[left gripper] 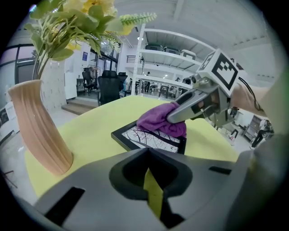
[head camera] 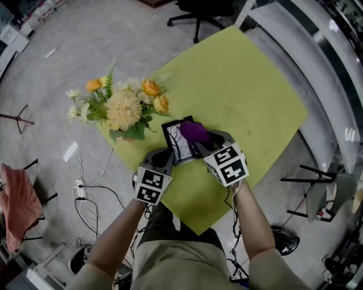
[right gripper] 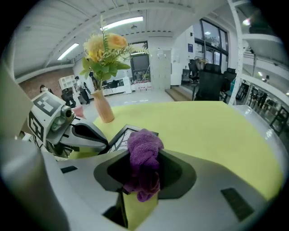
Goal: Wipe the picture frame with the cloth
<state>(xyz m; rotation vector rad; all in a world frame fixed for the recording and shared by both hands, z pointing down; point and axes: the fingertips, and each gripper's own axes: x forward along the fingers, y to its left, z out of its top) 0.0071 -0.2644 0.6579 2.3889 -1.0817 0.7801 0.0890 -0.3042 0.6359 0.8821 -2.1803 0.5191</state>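
Head looks down; gripper views (low) share frame (left gripper: 144, 139).

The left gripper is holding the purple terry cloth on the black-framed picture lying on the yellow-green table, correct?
Wrong gripper. The right gripper holds the purple terry cloth on the black-framed picture lying on the yellow-green table; the right gripper view shows the cloth between its jaws. The left gripper holds nothing.

Office: swivel chairs (head camera: 199, 12), shelving (left gripper: 168, 50).
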